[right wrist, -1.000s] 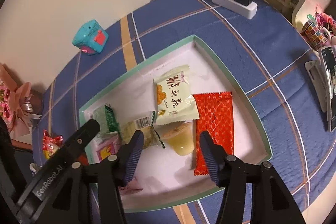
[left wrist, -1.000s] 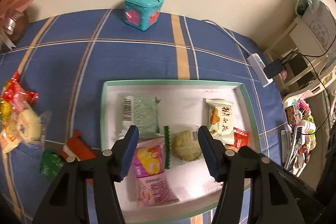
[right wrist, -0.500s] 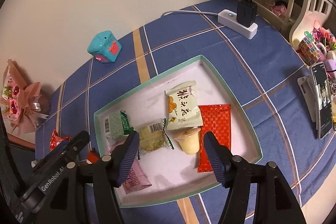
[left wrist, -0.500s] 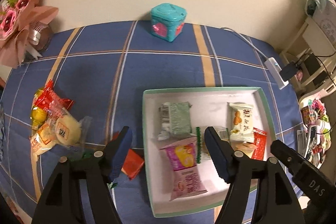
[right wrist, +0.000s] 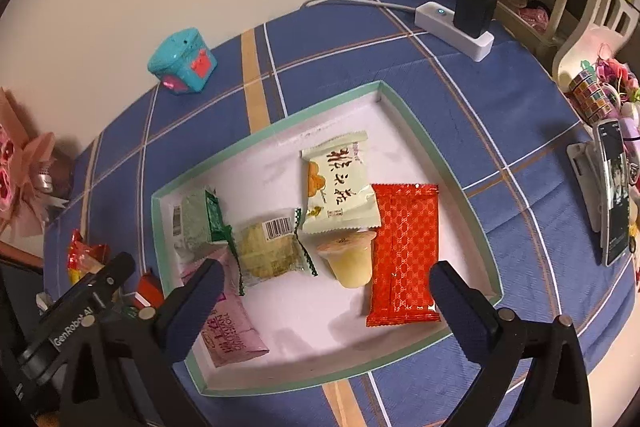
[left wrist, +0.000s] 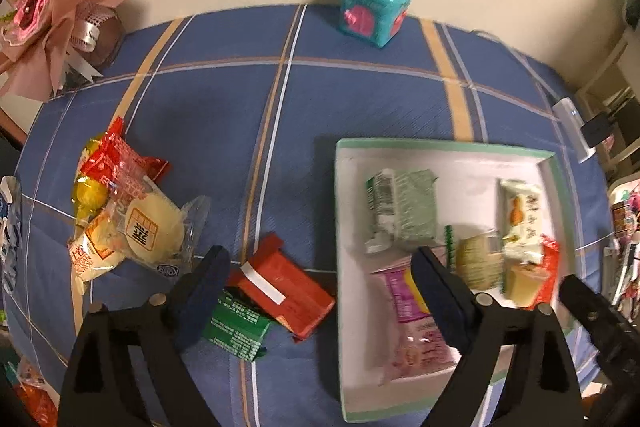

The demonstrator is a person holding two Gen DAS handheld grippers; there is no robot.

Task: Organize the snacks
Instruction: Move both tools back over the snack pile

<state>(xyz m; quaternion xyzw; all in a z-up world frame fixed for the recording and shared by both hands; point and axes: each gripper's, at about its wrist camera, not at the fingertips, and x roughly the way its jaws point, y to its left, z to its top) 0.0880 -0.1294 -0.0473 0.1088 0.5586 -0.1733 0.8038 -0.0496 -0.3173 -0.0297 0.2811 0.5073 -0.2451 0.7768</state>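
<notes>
A: While the left gripper (left wrist: 320,275) hangs over the blue checked cloth (left wrist: 224,99) with its jaws just swung wide and nothing pinched, what worries you most?

B: The overlap below it. The red packet (left wrist: 286,287) lies partly across the green packet (left wrist: 237,325), both loose on the cloth just left of the tray (left wrist: 440,146). Close there and I judge the pads could catch both, or snag only a crinkly edge that slips out on the lift.

A: And the right gripper (right wrist: 324,281)?

B: Its jaws have also just been opening, as wide as they go, empty, poised above the tray. Under it sit the jelly cup (right wrist: 350,261), touching the red foil pack (right wrist: 404,253), with the barcode cake (right wrist: 270,251) beside. A careless descent might tip the cup or shove the packs about.

A: Anything else left outside?

B: The heap of snacks (left wrist: 124,215) at the cloth's left, well apart from the tray. Its clear wrappers look slick, so a shallow bite may lose them. The two grippers also stand close together; crossing paths could knock one against the other.
</notes>
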